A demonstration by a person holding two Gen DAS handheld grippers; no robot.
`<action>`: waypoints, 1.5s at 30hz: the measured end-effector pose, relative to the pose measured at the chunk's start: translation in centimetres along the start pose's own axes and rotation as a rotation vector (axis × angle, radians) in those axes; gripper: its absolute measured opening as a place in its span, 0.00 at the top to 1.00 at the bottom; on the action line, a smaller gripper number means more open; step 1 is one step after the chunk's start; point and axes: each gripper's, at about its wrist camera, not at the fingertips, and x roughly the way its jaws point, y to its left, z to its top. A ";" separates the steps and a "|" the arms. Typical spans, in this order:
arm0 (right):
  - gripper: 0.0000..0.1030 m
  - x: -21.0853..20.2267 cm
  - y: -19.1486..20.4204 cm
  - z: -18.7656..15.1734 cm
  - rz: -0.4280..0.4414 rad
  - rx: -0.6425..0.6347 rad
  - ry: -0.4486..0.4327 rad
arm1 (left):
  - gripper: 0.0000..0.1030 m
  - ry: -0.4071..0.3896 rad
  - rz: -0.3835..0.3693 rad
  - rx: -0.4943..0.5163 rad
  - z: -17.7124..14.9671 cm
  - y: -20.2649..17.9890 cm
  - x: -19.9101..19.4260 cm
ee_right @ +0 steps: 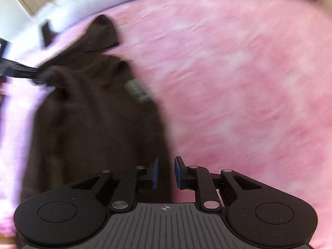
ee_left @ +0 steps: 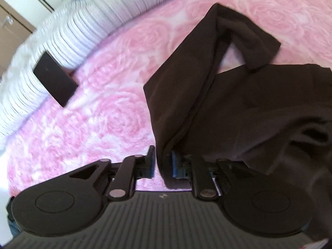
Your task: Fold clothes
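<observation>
Left wrist view: the left claw [ee_left: 162, 164] is clenched on a fold of the dark brown garment [ee_left: 238, 108], the cloth running down between its blue pads [ee_left: 176, 166]. From the grip the garment rises up and to the right over the pink rose-patterned bed cover [ee_left: 99, 108]; one long sleeve [ee_left: 244, 35] reaches to the far side and doubles back on itself. The garment's right part is cut off by the frame edge and falls into shadow, so its outline there is hard to read. A flat black rectangular object [ee_left: 55, 81] lies to the left, partly on the cover and partly on a white ribbed blanket [ee_left: 83, 29].

Right wrist view: the picture is heavily smeared. The right claw [ee_right: 166, 172] stands released, nothing between its pads, at the near right edge of the garment [ee_right: 93, 124], which spreads away to the left. At the far left the left claw [ee_right: 38, 74] meets the cloth, though the blur hides its grip. A pale patch on the garment cannot be made out.
</observation>
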 end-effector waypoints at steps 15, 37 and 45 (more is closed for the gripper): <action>0.83 1.8 0.5 -0.6 0.008 0.078 0.068 | 0.70 -0.206 -0.228 0.351 3.3 -5.2 -4.1; 0.18 3.4 -0.1 -0.5 0.079 0.175 0.061 | 0.57 -0.288 -0.240 0.916 13.4 -10.5 4.6; 0.97 2.0 -0.7 0.4 0.057 0.080 0.054 | 0.92 -0.256 -0.148 0.904 13.3 -9.9 7.2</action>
